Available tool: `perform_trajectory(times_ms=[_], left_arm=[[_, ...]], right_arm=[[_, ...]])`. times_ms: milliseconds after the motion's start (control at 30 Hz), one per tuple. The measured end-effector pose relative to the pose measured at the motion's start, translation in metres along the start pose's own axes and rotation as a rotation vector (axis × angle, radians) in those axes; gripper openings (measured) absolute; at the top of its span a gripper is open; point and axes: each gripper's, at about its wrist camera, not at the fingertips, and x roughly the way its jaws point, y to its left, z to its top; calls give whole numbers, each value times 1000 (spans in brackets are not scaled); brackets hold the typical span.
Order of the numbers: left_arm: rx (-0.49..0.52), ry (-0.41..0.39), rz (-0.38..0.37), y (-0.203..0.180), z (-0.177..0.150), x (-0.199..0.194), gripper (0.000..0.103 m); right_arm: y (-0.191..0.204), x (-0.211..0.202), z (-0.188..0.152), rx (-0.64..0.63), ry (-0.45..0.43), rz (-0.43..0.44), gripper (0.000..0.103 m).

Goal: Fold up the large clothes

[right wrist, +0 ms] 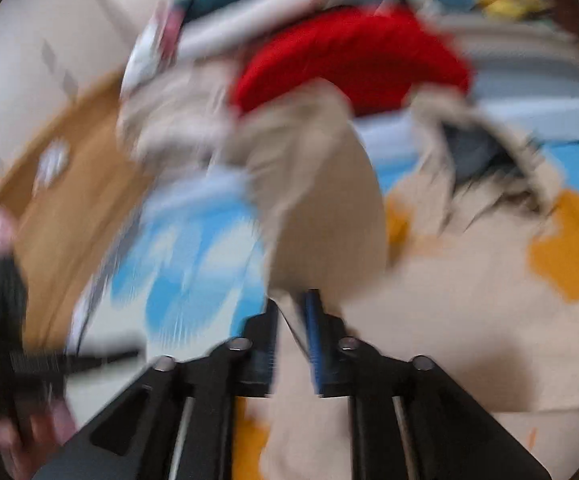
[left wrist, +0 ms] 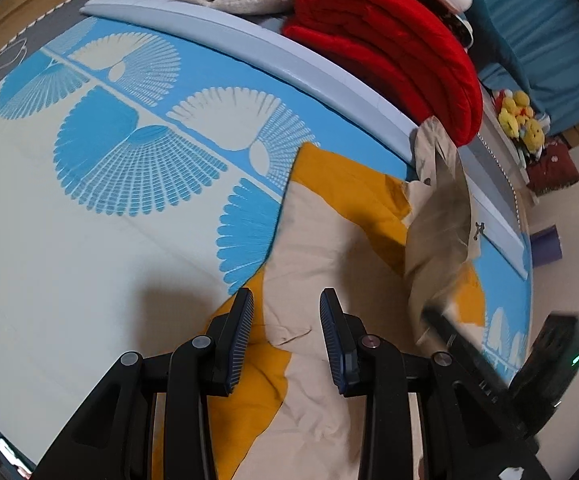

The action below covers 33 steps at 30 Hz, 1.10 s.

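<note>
The main risk sits with the right gripper [right wrist: 291, 320]: its jaws stand close together with a thin fold of the coat [left wrist: 321, 248] pinched between them, and the right wrist view is smeared with motion, so a fast swing could pull that small bite of cloth free and drop the lifted part in a heap. A second risk is that the raised flap, seen hanging in the left wrist view, drapes crooked over the rest and leaves the fold skewed, or brushes the red blanket [left wrist: 393, 48] stacked at the edge. The left gripper [left wrist: 287, 316] hovers with its jaws partly apart and nothing visibly pressed between the pads; the beige and mustard coat lies directly under and ahead of it on the blue-patterned bed [left wrist: 89, 160], so it could also snag the cloth if it dips. The coat spreads from between both grippers toward the bed's far rim.
</note>
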Motion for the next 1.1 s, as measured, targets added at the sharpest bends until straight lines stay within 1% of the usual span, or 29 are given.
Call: perform_trajectory(times_ms=[33,67,133,167,200,233,300,367,400,467,500,567,600,667,700,800,833,867,900,933,1000,1067,1100], left_arm=[[-5,2,-3,3,0,-1,30],[-10,2,-4,7,-1,-2,30],[-14,2,-3,11,-2,-4,30],[-14,4,0,13,-2,-3,30],[-13,7,6,14,-4,-2,30],[-12,11,10,14,-5,0,30],[-10,27,12,13,-9,7,30],[-4,46,5,9,-13,16,30],[0,59,1,7,-15,22,30],[0,84,-6,2,-19,36,30],[-1,92,-4,1,-21,41,30],[-6,111,7,-2,-25,53,30],[-12,123,8,-4,-26,59,30],[-22,145,-6,-7,-29,70,30],[-23,150,-10,-9,-30,73,30],[-31,159,2,-9,-29,85,31],[-35,162,13,-8,-29,91,31],[-41,166,20,-8,-29,94,31],[-51,173,24,-7,-29,99,31],[-57,176,21,-7,-29,102,31],[-46,172,11,-14,-29,104,31],[-15,167,0,-24,-29,105,31],[-4,164,-7,-28,-29,106,31]], right_arm=[[-5,-3,-5,8,39,-17,21],[-16,-17,-11,43,52,-27,21],[-37,-51,-18,98,25,-36,21],[-53,-76,-26,122,0,-59,22],[-65,-93,-31,134,-16,-85,23],[-82,-115,-40,156,-37,-119,26],[-117,-146,-55,216,-70,-175,38],[-157,-169,-77,314,-99,-249,44],[-176,-173,-80,361,-106,-272,44],[-222,-175,-105,519,-104,-320,44],[-239,-174,-113,574,-97,-331,44],[-271,-164,-125,685,-53,-354,44],[-285,-158,-129,740,-37,-337,44],[-304,-147,-129,783,-31,-264,44],[-310,-144,-129,792,-26,-252,44],[-336,-134,-139,886,-18,-236,44],[-345,-132,-142,917,-21,-223,44],[-353,-131,-146,955,-27,-215,32],[-355,-129,-147,977,-42,-198,6],[-358,-131,-147,992,-66,-185,5],[-362,-139,-147,992,-90,-261,4],[-366,-144,-150,1007,-76,-353,4],[-368,-147,-152,1019,-78,-371,5]])
